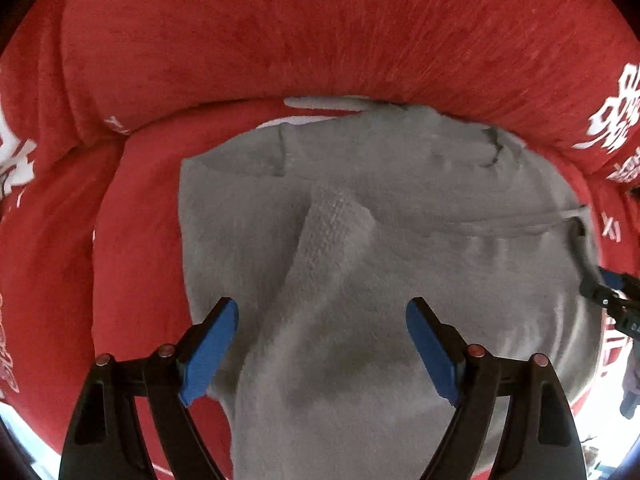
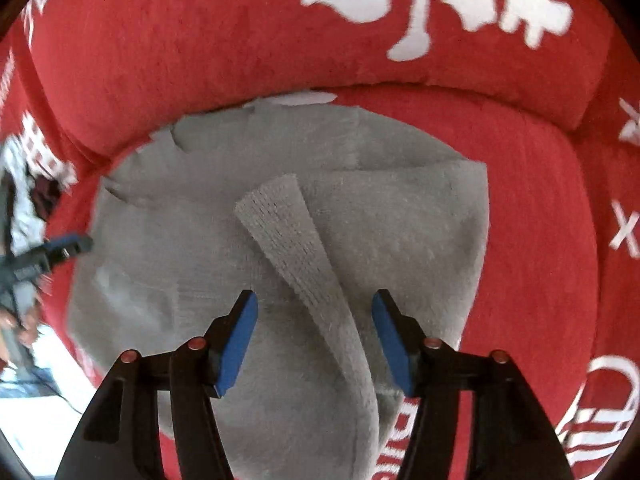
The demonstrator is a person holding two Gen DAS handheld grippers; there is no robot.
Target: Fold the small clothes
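A small grey fleece garment (image 1: 400, 208) lies spread on a red cushioned seat. One sleeve with a ribbed cuff (image 1: 340, 216) is folded inward over its body. My left gripper (image 1: 322, 316) is open and empty just above the sleeve. In the right wrist view the same garment (image 2: 400, 216) lies flat with the ribbed cuff (image 2: 276, 208) across it. My right gripper (image 2: 314, 312) is open, its jaws either side of the sleeve strip without holding it. The right gripper also shows at the garment's right edge in the left wrist view (image 1: 608, 284).
The red seat (image 1: 136, 240) has a tall padded backrest (image 1: 320, 40) with white lettering (image 2: 440, 0) right behind the garment. The left gripper shows at the left edge of the right wrist view (image 2: 60, 248). A pale floor (image 2: 40, 420) lies beyond the seat's left edge.
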